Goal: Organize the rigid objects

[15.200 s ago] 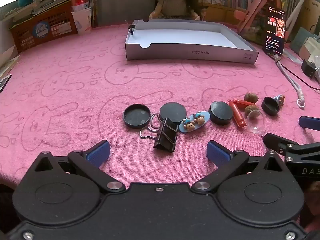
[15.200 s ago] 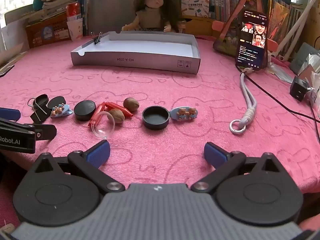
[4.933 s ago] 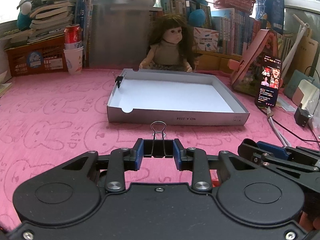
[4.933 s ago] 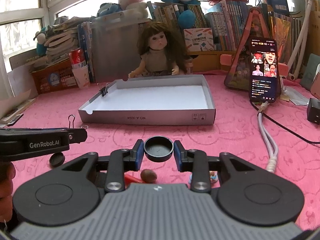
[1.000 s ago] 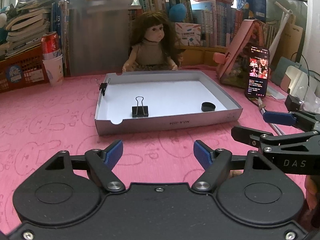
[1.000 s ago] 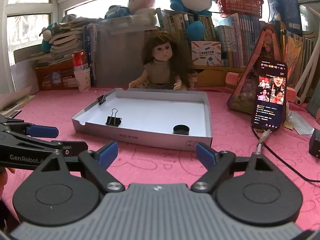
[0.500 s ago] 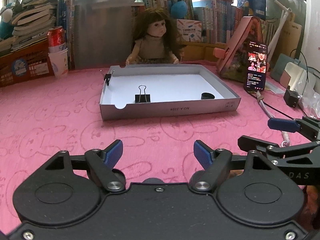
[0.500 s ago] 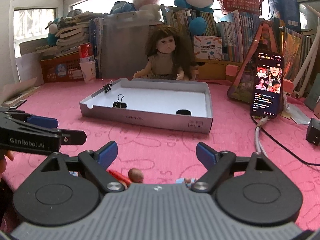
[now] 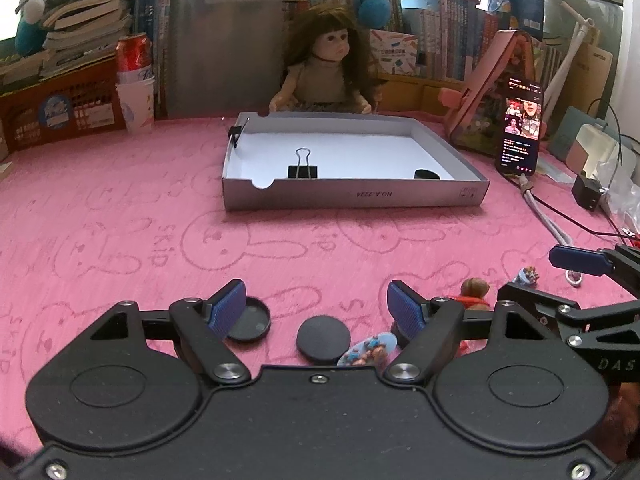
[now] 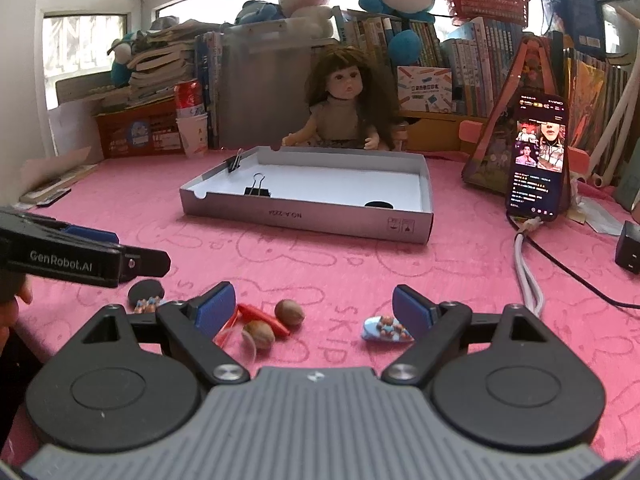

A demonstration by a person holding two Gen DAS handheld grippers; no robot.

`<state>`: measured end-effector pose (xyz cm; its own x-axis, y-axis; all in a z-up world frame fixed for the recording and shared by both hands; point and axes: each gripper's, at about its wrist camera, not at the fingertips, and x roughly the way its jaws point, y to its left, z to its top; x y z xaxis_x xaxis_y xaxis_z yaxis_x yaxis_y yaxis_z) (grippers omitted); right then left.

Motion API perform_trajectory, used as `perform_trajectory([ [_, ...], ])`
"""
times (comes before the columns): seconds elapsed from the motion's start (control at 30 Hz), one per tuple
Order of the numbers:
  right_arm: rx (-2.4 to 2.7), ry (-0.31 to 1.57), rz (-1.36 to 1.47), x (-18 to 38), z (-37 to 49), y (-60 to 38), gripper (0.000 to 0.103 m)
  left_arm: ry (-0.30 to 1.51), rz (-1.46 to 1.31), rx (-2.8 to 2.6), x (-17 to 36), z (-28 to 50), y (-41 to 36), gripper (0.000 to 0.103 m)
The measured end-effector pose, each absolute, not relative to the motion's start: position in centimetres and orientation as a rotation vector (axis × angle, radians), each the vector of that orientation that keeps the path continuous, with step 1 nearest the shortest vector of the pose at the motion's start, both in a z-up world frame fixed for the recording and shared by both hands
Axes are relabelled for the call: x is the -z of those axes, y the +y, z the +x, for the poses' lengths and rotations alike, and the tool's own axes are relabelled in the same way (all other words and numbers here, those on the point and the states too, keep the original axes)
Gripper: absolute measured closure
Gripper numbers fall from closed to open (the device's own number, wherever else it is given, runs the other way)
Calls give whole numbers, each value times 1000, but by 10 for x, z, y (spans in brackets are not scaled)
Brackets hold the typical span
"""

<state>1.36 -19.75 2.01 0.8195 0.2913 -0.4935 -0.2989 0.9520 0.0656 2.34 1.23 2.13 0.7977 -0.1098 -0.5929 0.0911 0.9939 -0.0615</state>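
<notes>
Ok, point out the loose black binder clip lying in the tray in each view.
Left wrist: binder clip stands just behind the tray's near wall, left of centre.
Right wrist: binder clip sits at the tray's near-left corner.
Shared landmark: the doll behind the tray.

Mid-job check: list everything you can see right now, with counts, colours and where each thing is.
Box tray: 1, grey outside, white inside, mid-table.
Binder clip: 1, black, in the tray, near-left.
Small clip: 1, black, on the tray's left wall.
Cap in tray: 1, black, near-right corner.
Caps on cloth: 2, black, near the left gripper; the other lies open side up.
Hair clips: 2, blue with brown figures, near edge; second.
Nuts: 2, brown, beside a red item.
Clear dome: 1, by the nuts.
Doll: 1, behind the tray.
Phone: 1, screen lit, right.
Tablecloth: pink.
Left gripper: open, empty.
Right gripper: open, empty.
</notes>
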Motion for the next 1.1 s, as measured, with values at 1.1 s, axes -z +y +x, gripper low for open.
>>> perform_trajectory([
  [1.1, -461, 566, -164, 0, -17, -156, 43, 664, -3, 221, -13, -11, -4, 66],
])
